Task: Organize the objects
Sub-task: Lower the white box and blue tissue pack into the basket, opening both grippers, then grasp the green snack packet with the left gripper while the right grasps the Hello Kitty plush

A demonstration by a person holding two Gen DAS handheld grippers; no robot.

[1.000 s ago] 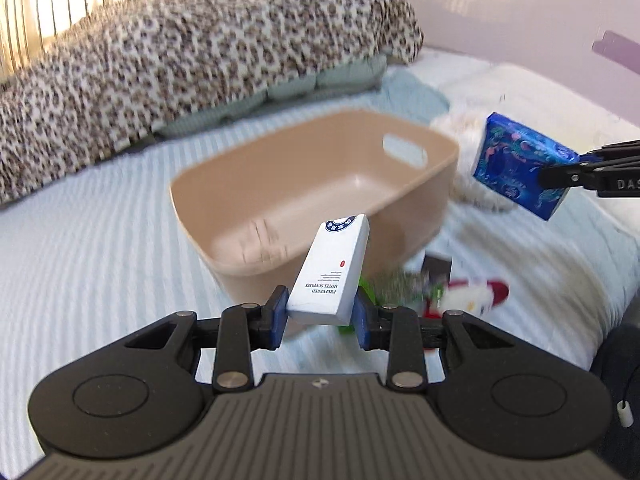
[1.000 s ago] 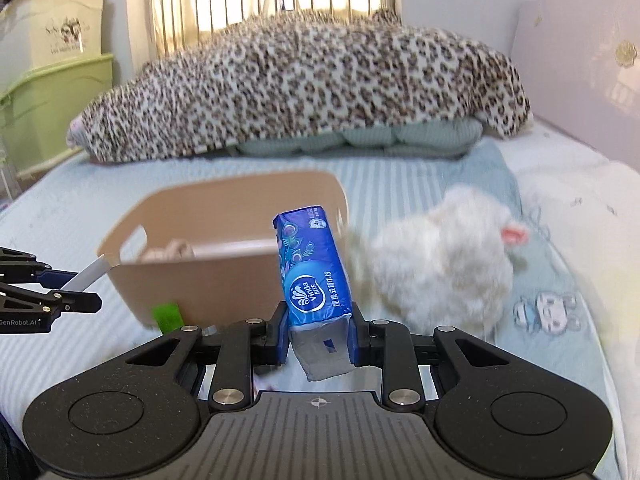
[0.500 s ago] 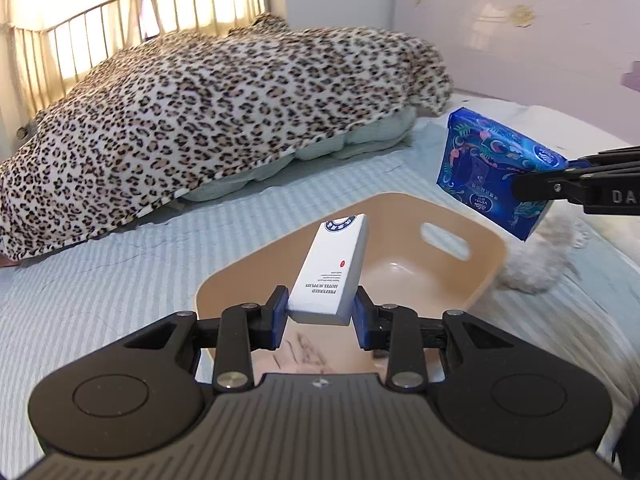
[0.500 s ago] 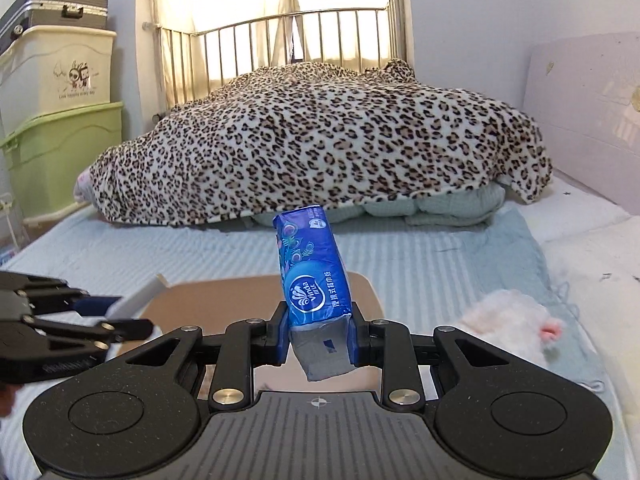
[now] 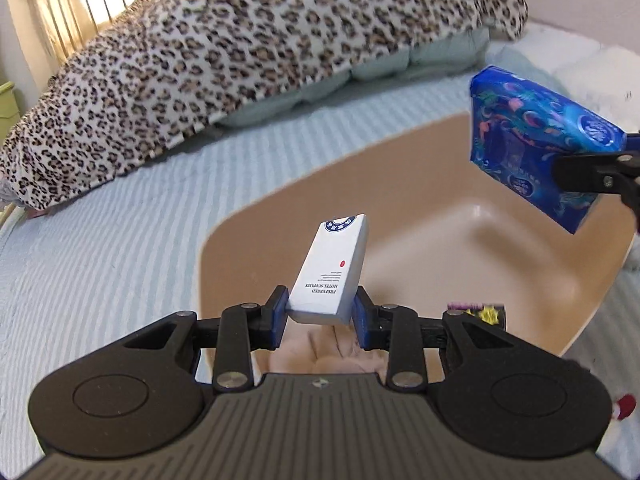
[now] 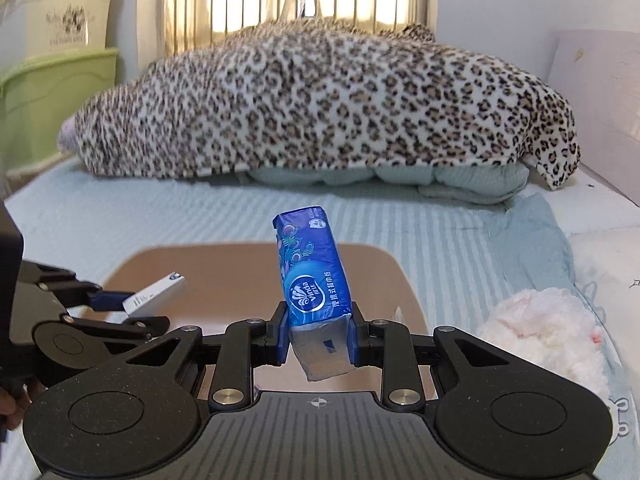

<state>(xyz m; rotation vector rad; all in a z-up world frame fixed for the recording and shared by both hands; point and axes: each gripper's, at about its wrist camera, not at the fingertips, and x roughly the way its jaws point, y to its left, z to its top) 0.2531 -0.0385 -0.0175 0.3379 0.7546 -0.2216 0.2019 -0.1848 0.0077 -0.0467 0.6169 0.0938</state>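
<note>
My left gripper point(image 5: 320, 316) is shut on a small white box point(image 5: 330, 270) printed "hotel supplies" and holds it tilted above the near rim of the tan plastic bin point(image 5: 432, 208). My right gripper point(image 6: 319, 334) is shut on a blue tissue pack point(image 6: 310, 272) and holds it over the bin point(image 6: 376, 268). The tissue pack point(image 5: 536, 140) and right gripper show at the right of the left wrist view. The left gripper with the white box point(image 6: 154, 294) shows at the left of the right wrist view. A dark packet point(image 5: 478, 314) lies inside the bin.
A leopard-print blanket point(image 6: 320, 100) is piled at the back of the striped bed point(image 5: 100, 240). A white plush toy point(image 6: 548, 328) lies right of the bin. Green and cream storage boxes point(image 6: 52, 80) stand at the far left. A red-and-white item point(image 5: 624, 406) lies near the bin's right corner.
Both grippers have moved forward and lower over the bin, still holding their objects. The bin now fills more of both views and its inside shows.
</note>
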